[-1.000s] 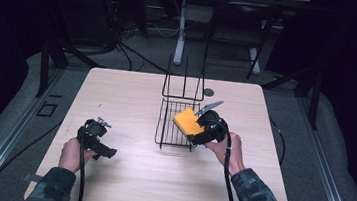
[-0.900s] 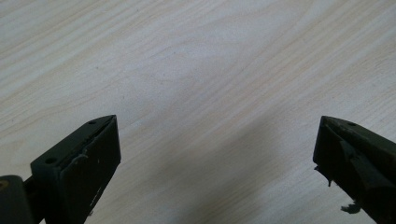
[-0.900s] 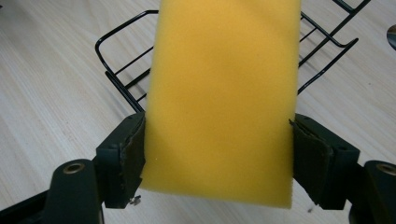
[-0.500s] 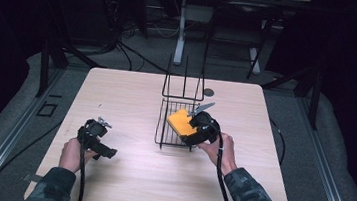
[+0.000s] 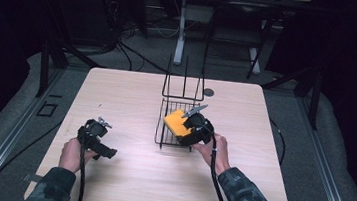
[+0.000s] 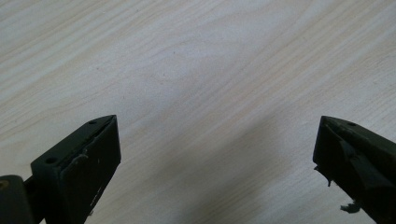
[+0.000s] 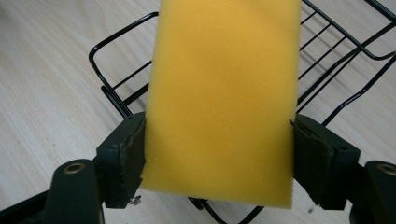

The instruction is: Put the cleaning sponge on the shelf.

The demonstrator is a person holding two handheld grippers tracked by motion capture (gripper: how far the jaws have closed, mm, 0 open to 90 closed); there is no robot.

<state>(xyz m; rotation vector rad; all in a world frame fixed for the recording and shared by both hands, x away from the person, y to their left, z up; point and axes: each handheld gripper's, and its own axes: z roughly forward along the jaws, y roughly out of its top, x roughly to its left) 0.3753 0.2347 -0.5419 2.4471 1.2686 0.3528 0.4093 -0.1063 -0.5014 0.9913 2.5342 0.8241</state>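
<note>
High view: right tool (image 5: 185,126) grips sponge (image 5: 176,121) over basket (image 5: 163,129).

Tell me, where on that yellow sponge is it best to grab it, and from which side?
Across its two long side edges, near one short end, much as the right gripper holds it. The yellow sponge is a flat rectangular slab, so the pads meet straight, parallel sides. Coming end-on from the person's side leaves most of the sponge sticking out over the wire basket, probably easing placement.
</note>
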